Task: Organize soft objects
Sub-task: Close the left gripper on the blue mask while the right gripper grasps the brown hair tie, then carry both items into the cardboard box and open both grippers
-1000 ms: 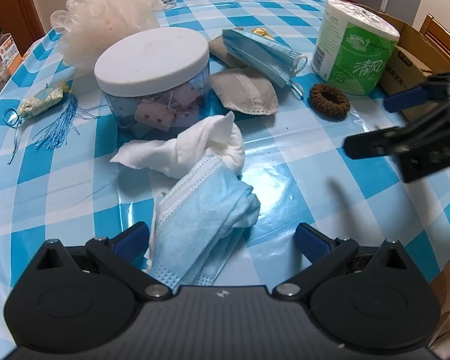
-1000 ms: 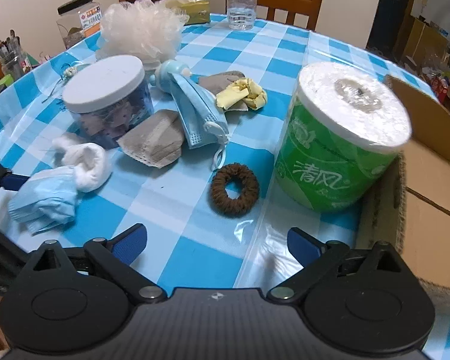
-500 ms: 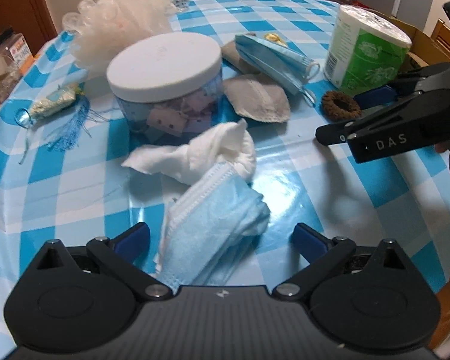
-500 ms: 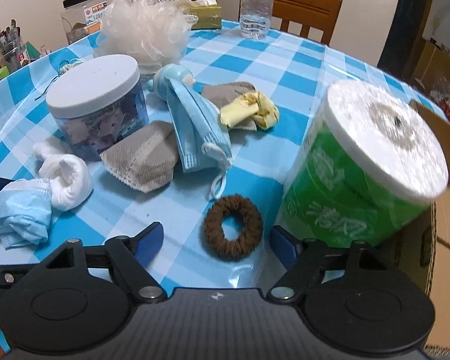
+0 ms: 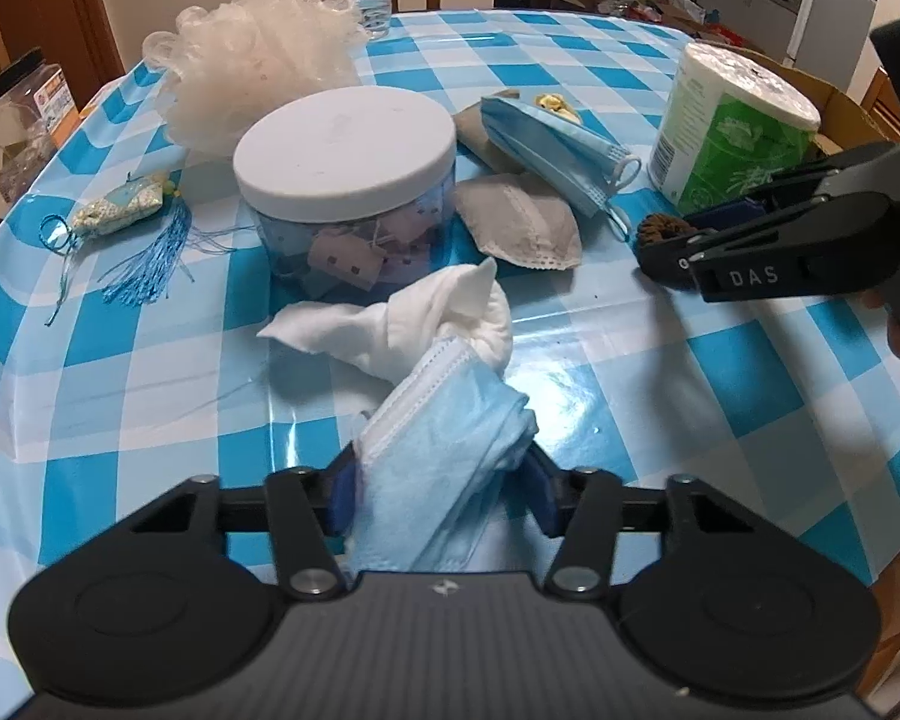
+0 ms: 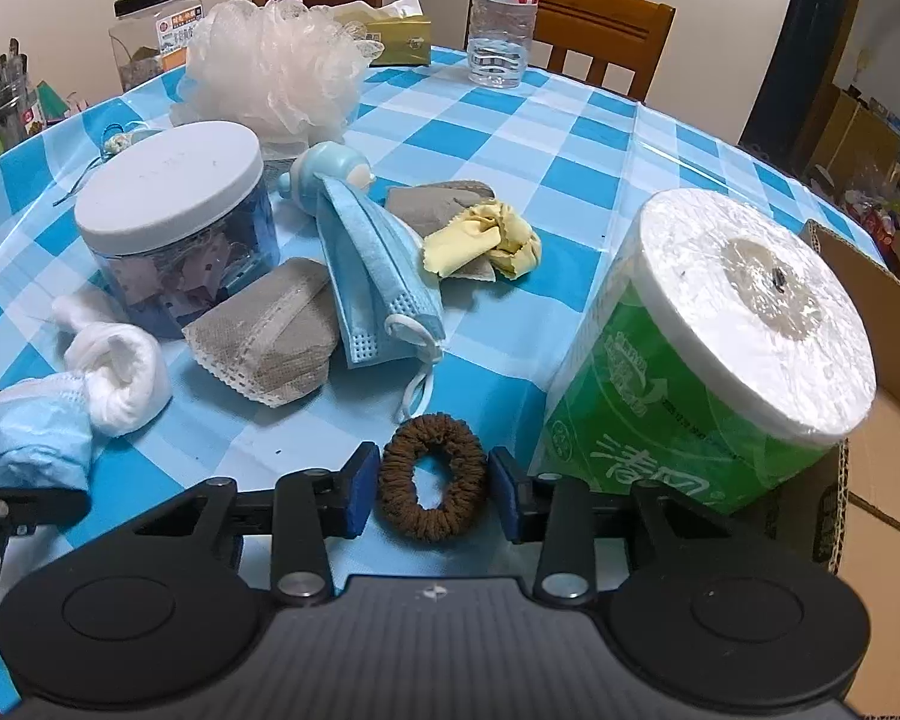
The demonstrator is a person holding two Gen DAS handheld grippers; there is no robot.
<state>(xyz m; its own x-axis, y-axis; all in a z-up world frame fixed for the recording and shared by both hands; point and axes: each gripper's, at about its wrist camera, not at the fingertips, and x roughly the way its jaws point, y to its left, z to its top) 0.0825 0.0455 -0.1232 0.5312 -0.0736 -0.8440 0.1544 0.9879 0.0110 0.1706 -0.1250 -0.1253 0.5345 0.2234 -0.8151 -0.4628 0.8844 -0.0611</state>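
Observation:
My left gripper (image 5: 438, 495) is shut on a crumpled light blue face mask (image 5: 444, 438) at the near edge of the checked table; the mask also shows in the right wrist view (image 6: 27, 432). A white knotted cloth (image 5: 414, 324) lies against the mask. My right gripper (image 6: 432, 489) has its blue pads against both sides of a brown hair scrunchie (image 6: 432, 477) lying on the table beside the green toilet roll (image 6: 714, 348). The right gripper shows in the left wrist view (image 5: 768, 252), over the scrunchie (image 5: 660, 228).
A clear jar with a white lid (image 5: 345, 180), a grey mask (image 6: 270, 330), a folded blue mask (image 6: 372, 276), a yellow cloth (image 6: 486, 240), a white bath pouf (image 6: 270, 66), a tasselled sachet (image 5: 120, 210) and a cardboard box (image 6: 882, 420) crowd the table.
Both grippers have closed: the left around the crumpled blue mask, the right onto the brown scrunchie after moving forward and down to it.

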